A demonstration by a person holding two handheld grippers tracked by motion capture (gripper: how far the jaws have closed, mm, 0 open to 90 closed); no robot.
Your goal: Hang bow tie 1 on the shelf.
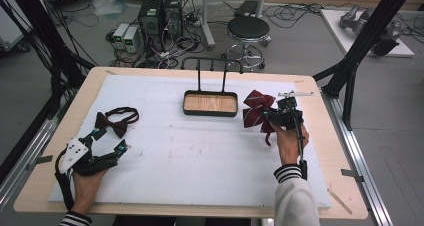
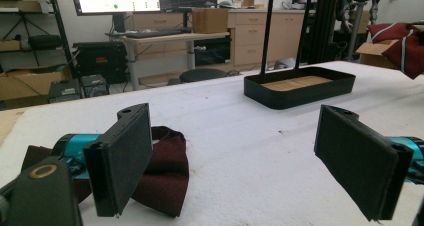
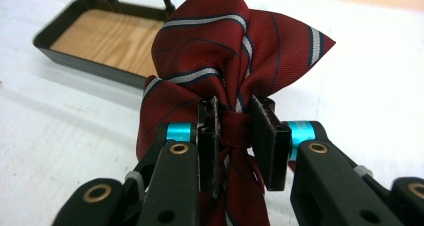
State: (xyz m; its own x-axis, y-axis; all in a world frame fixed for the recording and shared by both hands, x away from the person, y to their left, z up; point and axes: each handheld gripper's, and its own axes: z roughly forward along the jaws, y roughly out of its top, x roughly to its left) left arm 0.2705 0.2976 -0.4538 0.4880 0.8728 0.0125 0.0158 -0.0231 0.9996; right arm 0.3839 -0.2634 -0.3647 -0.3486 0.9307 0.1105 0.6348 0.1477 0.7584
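Note:
A red striped bow tie (image 1: 256,110) (image 3: 220,51) hangs just above the white mat, right of the tray. My right gripper (image 1: 276,117) (image 3: 235,138) is shut on its centre knot, the pads pinching it from both sides. A dark maroon bow tie (image 1: 113,123) (image 2: 162,171) with a black strap lies on the mat at the left. My left gripper (image 1: 109,139) (image 2: 235,161) rests just near of it, open, with the maroon tie partly behind its left pad (image 2: 122,158) and nothing between the jaws.
A black tray with a wooden floor (image 1: 210,104) (image 2: 300,86) (image 3: 95,33) and two upright posts stands at the middle back of the white mat (image 1: 200,151). Beyond the table are a stool (image 1: 248,30), computers and cables.

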